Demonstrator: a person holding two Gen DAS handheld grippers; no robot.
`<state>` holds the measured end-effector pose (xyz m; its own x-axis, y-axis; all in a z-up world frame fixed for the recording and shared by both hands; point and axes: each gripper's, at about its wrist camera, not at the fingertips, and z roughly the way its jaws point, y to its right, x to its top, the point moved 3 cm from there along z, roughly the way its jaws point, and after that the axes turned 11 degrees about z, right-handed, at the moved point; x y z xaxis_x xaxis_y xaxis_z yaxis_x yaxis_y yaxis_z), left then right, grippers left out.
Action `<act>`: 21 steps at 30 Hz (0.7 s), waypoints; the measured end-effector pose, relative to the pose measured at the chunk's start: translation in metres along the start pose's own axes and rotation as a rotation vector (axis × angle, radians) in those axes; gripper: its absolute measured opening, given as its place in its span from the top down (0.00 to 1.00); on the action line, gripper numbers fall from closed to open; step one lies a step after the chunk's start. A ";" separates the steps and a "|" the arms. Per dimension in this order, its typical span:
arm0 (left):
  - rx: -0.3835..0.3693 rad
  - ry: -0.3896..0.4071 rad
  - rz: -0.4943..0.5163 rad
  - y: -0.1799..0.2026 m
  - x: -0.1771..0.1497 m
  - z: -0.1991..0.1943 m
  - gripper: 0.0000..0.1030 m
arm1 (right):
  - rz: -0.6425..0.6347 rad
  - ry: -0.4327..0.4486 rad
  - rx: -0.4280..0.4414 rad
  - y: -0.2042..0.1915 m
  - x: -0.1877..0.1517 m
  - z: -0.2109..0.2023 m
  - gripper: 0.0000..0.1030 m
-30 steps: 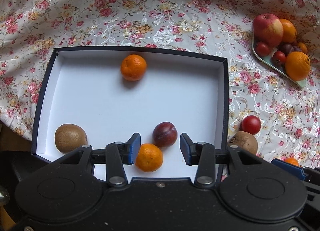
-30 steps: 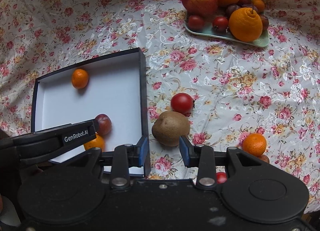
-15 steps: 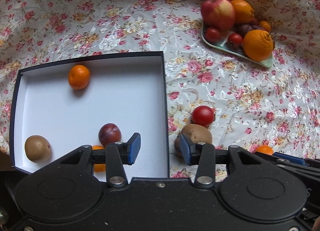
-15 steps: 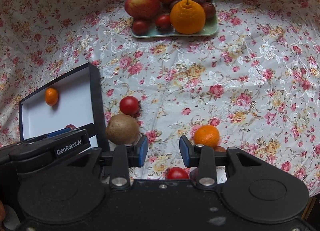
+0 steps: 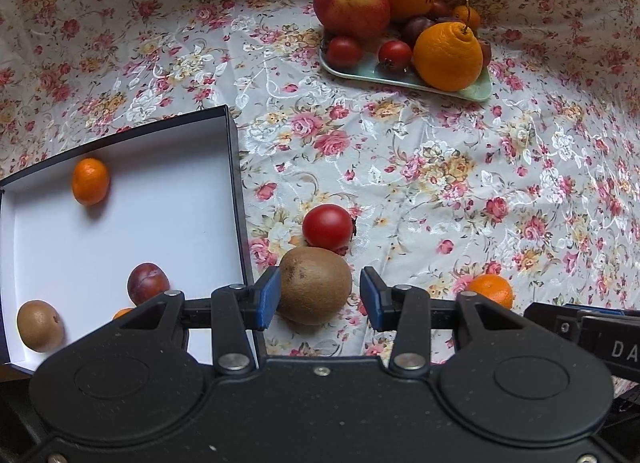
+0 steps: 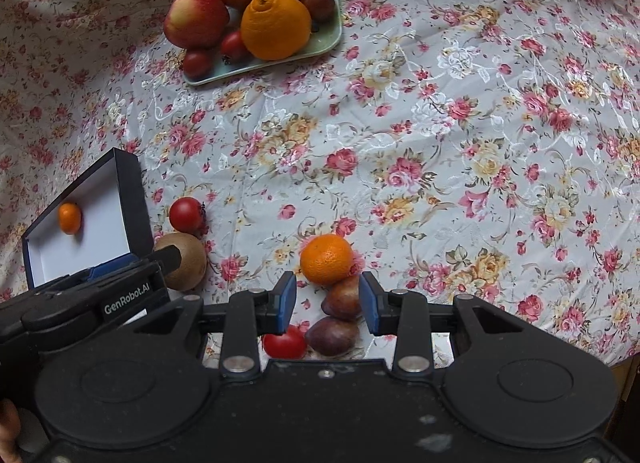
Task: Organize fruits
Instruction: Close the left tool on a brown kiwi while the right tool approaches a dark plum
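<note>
Left hand-held gripper spread wide around a fuzzy brown kiwi on the flowered tabletop, just beside the white-lined box. Glossy red tomato touching behind. Right hand-held gripper gaping too, straddling a smooth plum, dimpled tangerine crowding in ahead.

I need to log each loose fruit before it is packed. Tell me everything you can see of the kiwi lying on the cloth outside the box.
The kiwi is a brown, fuzzy-looking, speckled oval, whole and unpeeled, lying on its side on the floral tablecloth just right of the box wall. A red tomato sits right behind it, seemingly touching. The left claw is open with its blue pads either side of the kiwi, not yet squeezing it.
</note>
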<state>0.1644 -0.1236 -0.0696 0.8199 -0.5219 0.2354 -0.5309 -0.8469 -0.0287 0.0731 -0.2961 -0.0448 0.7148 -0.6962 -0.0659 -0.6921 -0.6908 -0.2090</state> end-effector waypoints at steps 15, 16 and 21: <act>0.041 -0.031 0.032 0.007 -0.002 0.017 0.50 | 0.036 -0.036 0.022 0.010 0.002 0.000 0.63; 0.046 -0.028 0.032 0.006 -0.002 0.017 0.50 | 0.036 -0.036 0.022 0.010 0.002 0.001 0.63; 0.052 -0.036 -0.010 -0.001 -0.002 0.022 0.49 | 0.034 -0.040 0.022 0.010 0.001 0.002 0.63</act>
<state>0.1682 -0.1241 -0.0911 0.8327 -0.5161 0.2006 -0.5118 -0.8556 -0.0773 0.0668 -0.3036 -0.0485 0.6949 -0.7103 -0.1121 -0.7137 -0.6623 -0.2278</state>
